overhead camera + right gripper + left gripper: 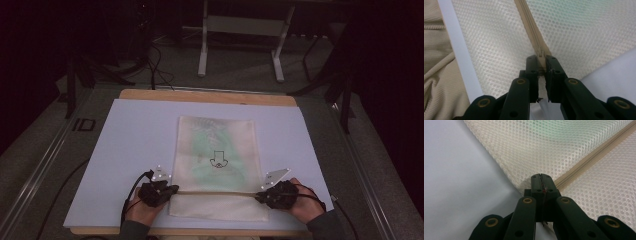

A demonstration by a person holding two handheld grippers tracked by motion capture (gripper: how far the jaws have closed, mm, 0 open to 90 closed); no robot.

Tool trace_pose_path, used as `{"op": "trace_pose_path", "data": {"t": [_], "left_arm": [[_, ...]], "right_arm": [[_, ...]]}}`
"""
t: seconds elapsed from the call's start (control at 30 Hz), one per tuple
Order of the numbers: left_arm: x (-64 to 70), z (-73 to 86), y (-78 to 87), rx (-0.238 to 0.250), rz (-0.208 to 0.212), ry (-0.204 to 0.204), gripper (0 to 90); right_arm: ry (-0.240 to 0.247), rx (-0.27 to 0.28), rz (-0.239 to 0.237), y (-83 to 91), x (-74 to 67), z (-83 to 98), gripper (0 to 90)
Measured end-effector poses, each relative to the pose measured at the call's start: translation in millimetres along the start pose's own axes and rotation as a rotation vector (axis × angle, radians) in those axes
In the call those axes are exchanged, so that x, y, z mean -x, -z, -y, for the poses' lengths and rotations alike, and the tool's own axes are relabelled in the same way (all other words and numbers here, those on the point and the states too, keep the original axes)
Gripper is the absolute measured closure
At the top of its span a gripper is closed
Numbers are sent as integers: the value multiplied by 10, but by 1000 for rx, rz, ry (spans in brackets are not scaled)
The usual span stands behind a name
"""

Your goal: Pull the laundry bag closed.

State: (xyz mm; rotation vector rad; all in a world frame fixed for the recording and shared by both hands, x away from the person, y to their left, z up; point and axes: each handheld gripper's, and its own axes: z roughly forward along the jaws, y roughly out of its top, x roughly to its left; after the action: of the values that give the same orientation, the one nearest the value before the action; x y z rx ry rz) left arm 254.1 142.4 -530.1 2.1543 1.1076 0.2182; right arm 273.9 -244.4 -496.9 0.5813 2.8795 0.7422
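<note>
The left gripper is seen with its two black jaws pressed together on the edge of a cream mesh bag, at the end of the bag's beige zipper; a thin strip of material is caught between the jaws. In the high view the same gripper is held by the left hand at the bag's left edge, where the zipper line meets it.

The right gripper is closed down on the zipper of the mesh bag, with the zipper's slider sitting between the jaw tips and a narrow slit left between them. In the high view this gripper is held by the right hand at the bag's right edge, level with the left one, and a black cable is seen looping from the left gripper.

The mesh bag is laid flat near the middle of a pale blue mat, closer to the person's side, with its zipper running across it between the two grippers. A greenish tint and a small dark mark are visible through the mesh. The mat is spread over a wooden table. In the right gripper view a beige ribbed sleeve is seen past the mat's edge.
</note>
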Motion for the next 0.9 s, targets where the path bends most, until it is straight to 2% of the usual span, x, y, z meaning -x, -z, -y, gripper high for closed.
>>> {"op": "trace_pose_path", "data": {"t": [0.33,0.4,0.67,0.73,0.83,0.9], "left_arm": [[-3,-1,1,-1,1,0,893],[1,-1,0,0,0,0,892],[2,-3,2,-1,0,5,892],[-5,0,3,3,6,5,887],[-18,6,12,11,17,13,877],[-8,8,16,20,14,-1,869]], "right_arm": [[-28,5,11,33,64,80,822],[-27,-5,33,33,76,89,822],[-28,-9,34,28,93,80,820],[-11,-13,27,22,76,82,813],[-25,1,9,29,73,93,739],[-30,23,-15,37,70,103,711]]}}
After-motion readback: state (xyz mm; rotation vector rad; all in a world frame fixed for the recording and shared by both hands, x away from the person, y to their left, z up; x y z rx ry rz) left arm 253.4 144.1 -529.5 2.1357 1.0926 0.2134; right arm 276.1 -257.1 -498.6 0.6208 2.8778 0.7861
